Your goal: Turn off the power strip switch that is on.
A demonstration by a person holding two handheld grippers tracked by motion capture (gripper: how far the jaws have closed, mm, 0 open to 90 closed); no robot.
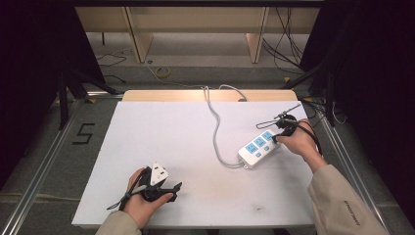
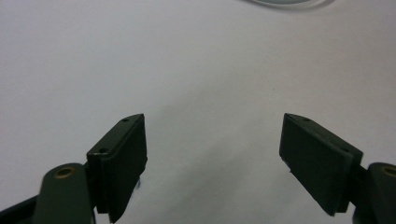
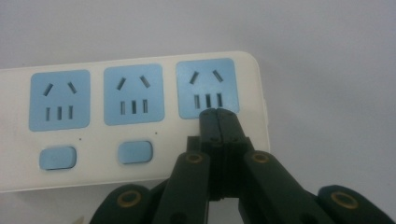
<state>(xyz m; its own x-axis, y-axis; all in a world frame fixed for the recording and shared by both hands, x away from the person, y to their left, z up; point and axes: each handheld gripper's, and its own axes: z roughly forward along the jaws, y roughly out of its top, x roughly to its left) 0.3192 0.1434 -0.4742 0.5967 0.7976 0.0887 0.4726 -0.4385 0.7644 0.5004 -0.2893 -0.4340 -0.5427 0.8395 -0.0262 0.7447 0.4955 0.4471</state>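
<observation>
Power strip: white strip (image 1: 258,148) with three blue sockets, lying at an angle on the right half of the white table (image 1: 161,142). Its grey cord (image 1: 214,128) snakes off toward the far edge.

Switches: in the right gripper view I count two blue rocker buttons (image 3: 57,157) under the first two sockets. A third one probably sits under the gripper tips, can't actually see it though.

Right gripper: the right gripper (image 3: 218,116) has its jaws pinched fully together with nothing between them, so it's basically one blunt poker. The tips are down on the far end of the strip, right at the lower edge of the third socket (image 3: 206,88). Touching or hovering just above, hard to call from here.

Left gripper: the left gripper (image 1: 164,188) is parked near the front-left of the table, well apart from the strip. Jaws spread wide, only bare tabletop between them. Not doing anything.

Step in hand: looks to me like poking the switch for that end socket with the closed tips, or lining up for it.

Next move: I'd say a short straight push down on the button, then lift off. The strip is light and nothing's pinning it, so too much sideways force could skid or tip it. The idle left gripper could steady the other end if it starts sliding.
</observation>
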